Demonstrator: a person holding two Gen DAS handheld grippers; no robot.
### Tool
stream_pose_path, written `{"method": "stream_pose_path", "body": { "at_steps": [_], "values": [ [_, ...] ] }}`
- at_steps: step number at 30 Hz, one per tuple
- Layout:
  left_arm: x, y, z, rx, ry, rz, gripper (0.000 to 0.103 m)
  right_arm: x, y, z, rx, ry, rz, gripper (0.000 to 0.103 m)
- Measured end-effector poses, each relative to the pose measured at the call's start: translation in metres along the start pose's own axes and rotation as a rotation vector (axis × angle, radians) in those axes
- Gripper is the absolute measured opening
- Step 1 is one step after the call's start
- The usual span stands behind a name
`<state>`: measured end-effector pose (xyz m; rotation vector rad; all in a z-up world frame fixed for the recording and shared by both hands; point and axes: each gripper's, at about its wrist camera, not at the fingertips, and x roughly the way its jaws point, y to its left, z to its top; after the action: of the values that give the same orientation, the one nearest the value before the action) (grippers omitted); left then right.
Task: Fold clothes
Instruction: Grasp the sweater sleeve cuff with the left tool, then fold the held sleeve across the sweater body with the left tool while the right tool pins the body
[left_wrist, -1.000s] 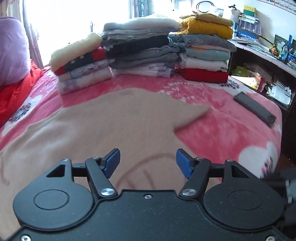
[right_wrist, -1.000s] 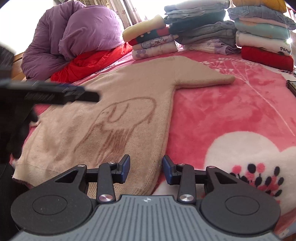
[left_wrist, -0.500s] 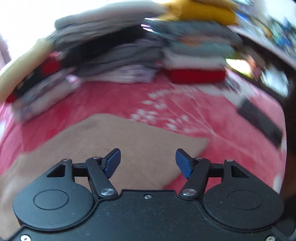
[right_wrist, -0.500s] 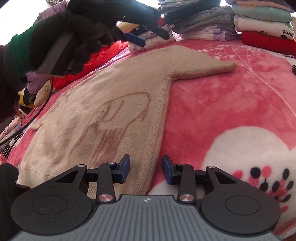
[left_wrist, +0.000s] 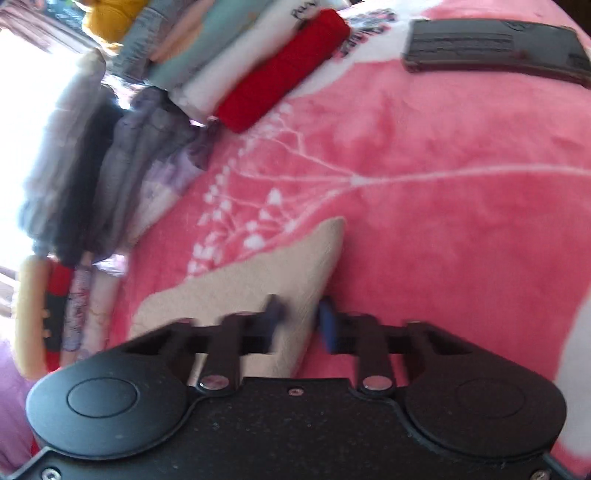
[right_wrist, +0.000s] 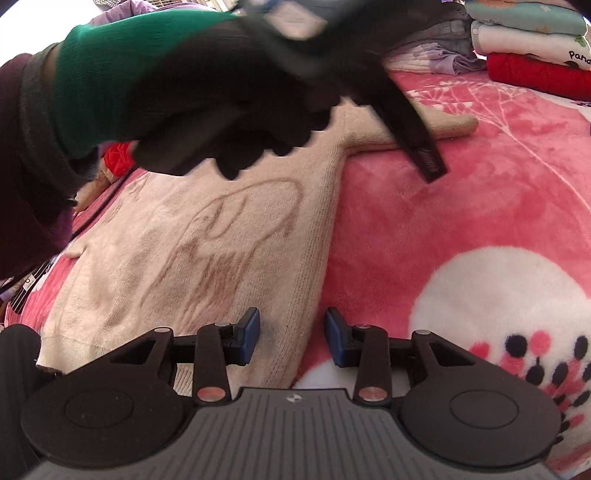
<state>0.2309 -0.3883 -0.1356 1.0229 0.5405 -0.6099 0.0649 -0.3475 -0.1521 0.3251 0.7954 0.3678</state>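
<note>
The pink bedspread (right_wrist: 461, 192) is my work surface, so the beige sweater (right_wrist: 207, 236) lies flat on it, one sleeve (left_wrist: 280, 273) stretched toward one o'clock of the body. Finished folded stacks (left_wrist: 155, 110) sit clear at ten o'clock in my left view. I've brought the left gripper (left_wrist: 299, 321) onto that sleeve to fold it inward; its jaws are closing with the sleeve edge between them, though blur hides, I think, any contact. My right gripper (right_wrist: 291, 336) waits apart over the side seam
</note>
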Motion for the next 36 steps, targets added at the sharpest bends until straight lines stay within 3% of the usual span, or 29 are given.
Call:
{"method": "stream_pose_path", "body": {
  "at_steps": [7, 13, 16, 19, 21, 25, 31, 36],
  "values": [
    [-0.063, 0.075, -0.032, -0.479, -0.146, 0.06, 0.008, -0.001, 0.004, -0.001, -0.014, -0.013, -0.012, 0.039],
    [-0.12, 0.139, -0.097, -0.829, -0.236, 0.062, 0.007, -0.003, 0.018, -0.003, -0.086, -0.03, -0.062, 0.038],
    [-0.134, 0.159, -0.136, -0.957, -0.248, 0.06, 0.007, -0.006, 0.028, -0.004, -0.151, -0.043, -0.087, 0.038],
    [-0.143, 0.169, -0.174, -1.061, -0.255, 0.064, 0.007, -0.008, 0.049, -0.007, -0.267, -0.06, -0.092, 0.037],
    [-0.15, 0.175, -0.201, -1.151, -0.277, 0.063, 0.007, -0.008, 0.065, -0.012, -0.368, -0.05, -0.073, 0.014],
    [-0.157, 0.183, -0.261, -1.354, -0.309, 0.072, 0.007, -0.009, 0.094, -0.017, -0.508, -0.071, -0.083, 0.013],
    [-0.152, 0.172, -0.35, -1.658, -0.278, 0.076, 0.007, 0.002, 0.139, -0.024, -0.669, -0.06, -0.063, 0.013],
    [-0.139, 0.156, -0.408, -1.906, -0.232, 0.016, 0.007, 0.015, 0.17, -0.034, -0.797, -0.023, -0.053, 0.013]
  ]
}}
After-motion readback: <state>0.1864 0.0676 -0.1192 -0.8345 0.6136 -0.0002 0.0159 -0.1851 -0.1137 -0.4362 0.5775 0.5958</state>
